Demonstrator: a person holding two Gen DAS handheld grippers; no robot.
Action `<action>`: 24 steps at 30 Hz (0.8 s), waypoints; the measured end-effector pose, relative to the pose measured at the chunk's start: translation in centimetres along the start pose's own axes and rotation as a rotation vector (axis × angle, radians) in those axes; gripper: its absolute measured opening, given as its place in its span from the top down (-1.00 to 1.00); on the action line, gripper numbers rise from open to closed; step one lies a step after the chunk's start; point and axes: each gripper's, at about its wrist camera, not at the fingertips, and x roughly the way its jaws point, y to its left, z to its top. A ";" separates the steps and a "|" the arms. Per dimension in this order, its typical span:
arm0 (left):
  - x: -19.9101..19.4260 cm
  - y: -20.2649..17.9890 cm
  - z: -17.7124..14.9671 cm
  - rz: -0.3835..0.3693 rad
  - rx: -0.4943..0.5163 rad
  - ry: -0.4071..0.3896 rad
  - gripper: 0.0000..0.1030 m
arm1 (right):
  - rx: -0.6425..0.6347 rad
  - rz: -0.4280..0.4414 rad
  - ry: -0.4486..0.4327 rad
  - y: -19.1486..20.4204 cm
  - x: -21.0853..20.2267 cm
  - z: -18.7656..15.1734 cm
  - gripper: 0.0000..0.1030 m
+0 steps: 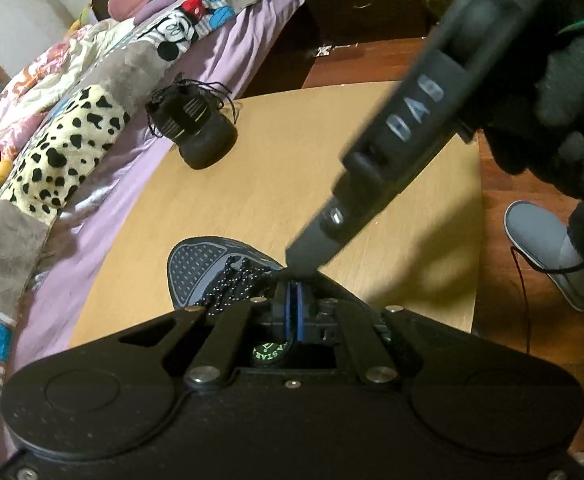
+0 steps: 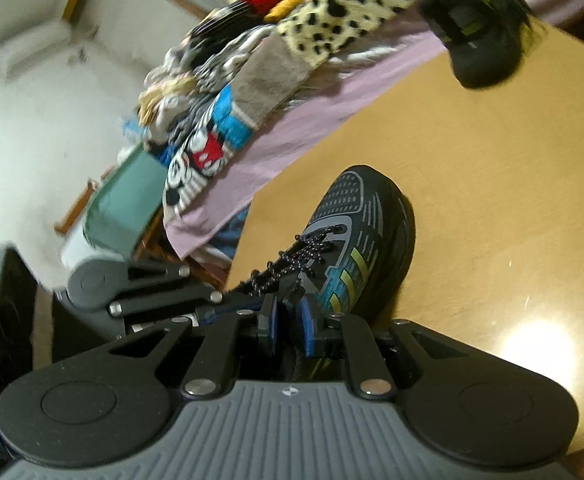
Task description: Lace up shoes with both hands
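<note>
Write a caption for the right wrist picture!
Right gripper at the near shoe's laces, another shoe across the table.

The right gripper is hovering low over the near shoe, its blue pads standing slightly apart around something dark at the shoe's collar; what they are touching cannot be told. The left gripper is reaching in beside the speckled laces. A second shoe is sitting far across the table, near the bedding.
</note>
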 end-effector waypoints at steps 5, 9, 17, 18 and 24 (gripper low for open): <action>-0.1 0.1 -0.3 0.010 -0.018 -0.030 0.99 | 0.189 0.040 -0.064 -1.9 -0.1 0.2 0.69; -0.1 0.0 -0.3 0.013 -0.015 -0.036 0.99 | 0.244 0.051 -0.072 -2.5 0.4 0.1 0.69; -0.1 0.2 -0.3 0.013 -0.028 -0.035 0.99 | 0.320 0.072 -0.073 -3.1 1.3 -0.5 0.69; -0.1 0.3 -0.3 0.013 -0.033 -0.034 0.99 | 0.337 0.079 -0.077 -3.3 1.4 -0.6 0.74; -0.2 0.2 -0.4 0.019 -0.040 -0.034 0.98 | 0.382 0.099 -0.094 -3.8 1.4 -0.9 0.92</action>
